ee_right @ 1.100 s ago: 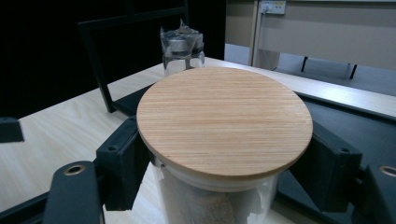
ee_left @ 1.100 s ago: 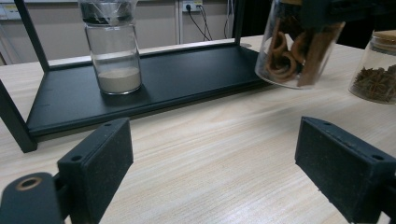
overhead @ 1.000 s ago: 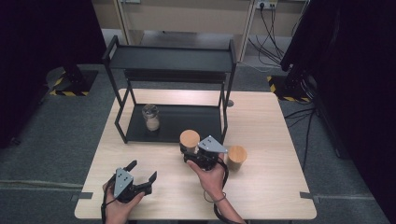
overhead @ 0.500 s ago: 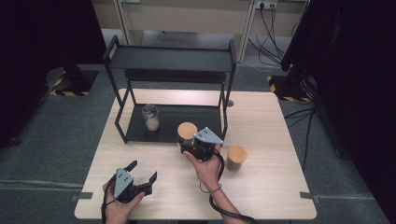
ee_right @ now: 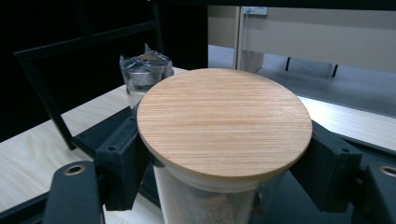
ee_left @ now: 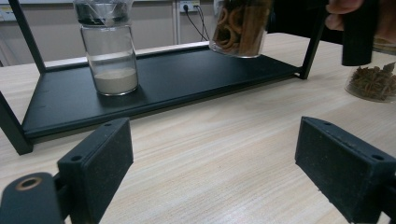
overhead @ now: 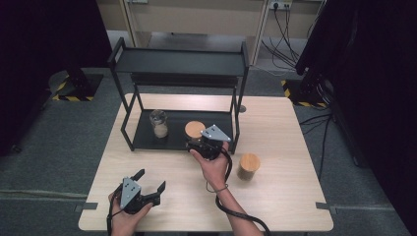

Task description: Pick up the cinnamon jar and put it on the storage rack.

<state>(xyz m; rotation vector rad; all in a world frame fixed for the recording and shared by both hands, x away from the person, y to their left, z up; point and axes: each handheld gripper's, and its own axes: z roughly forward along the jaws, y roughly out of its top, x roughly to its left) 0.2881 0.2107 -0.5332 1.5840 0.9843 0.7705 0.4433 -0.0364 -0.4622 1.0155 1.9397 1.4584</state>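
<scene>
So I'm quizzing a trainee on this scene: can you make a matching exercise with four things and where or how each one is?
Things:
1. wooden-lid jar of cinnamon sticks
2. foil-topped jar of powder
3. wooden-lid jar of star anise
4. left hand-held gripper

States:
A. standing on the table to the right of the rack
B. jaws open, nothing between them
C. clamped in the right hand-held gripper over the rack's bottom shelf
D. standing on the bottom shelf, left part

Pairs: 1-C, 2-D, 3-A, 4-B
</scene>
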